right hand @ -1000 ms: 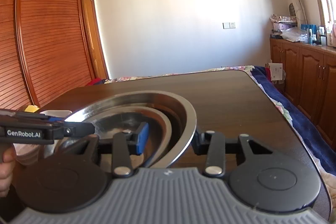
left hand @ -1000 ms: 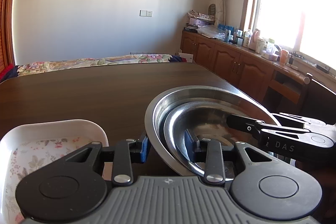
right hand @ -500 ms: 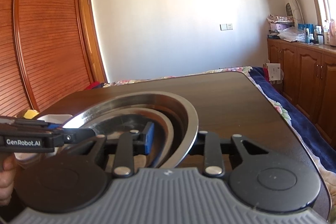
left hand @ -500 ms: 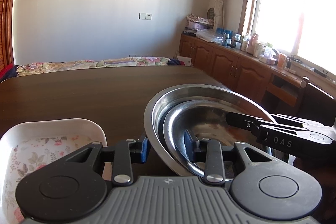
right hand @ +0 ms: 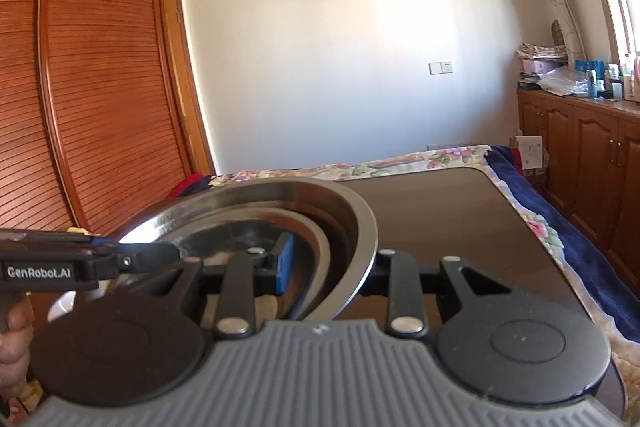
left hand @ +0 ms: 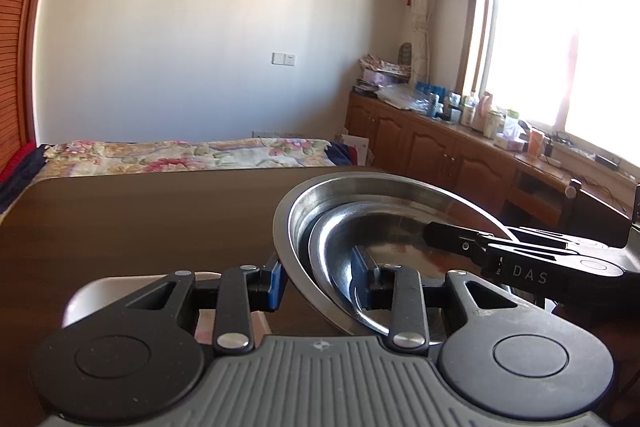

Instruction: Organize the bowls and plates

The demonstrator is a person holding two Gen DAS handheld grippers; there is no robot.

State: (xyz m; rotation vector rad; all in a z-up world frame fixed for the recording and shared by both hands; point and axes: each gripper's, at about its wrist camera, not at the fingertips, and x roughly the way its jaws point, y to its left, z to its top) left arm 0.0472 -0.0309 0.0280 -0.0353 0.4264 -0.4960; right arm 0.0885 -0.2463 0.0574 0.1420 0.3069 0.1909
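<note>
- Two shiny metal bowls are seen, a small bowl (left hand: 360, 247) sitting inside a big bowl (left hand: 384, 193).
- Both bowls are held up above the dark wooden table (left hand: 140, 219), and they are tipped a little.
- The near edge of the bowls is pinched by the left gripper (left hand: 320, 281). One blue pad is pressed on the outside of the big bowl and the other pad is pressed on the inside of the small bowl.
- The other side of the bowls is pinched by the right gripper (right hand: 330, 265). Its blue pad is set inside the small bowl, and its other finger is placed outside the big bowl's rim. Its jaws have just been closing, with the bowl walls between them.
- A white dish (left hand: 100, 291) with a flower pattern is seen on the table, under the left gripper and beside the bowls.
- Part of a hand (right hand: 14, 343) is seen behind the left gripper.
- A bed with a flowery cover (left hand: 180, 155) is found past the table.
- Wooden cupboards (left hand: 440, 151) are lined up under a bright window (left hand: 560, 59).
</note>
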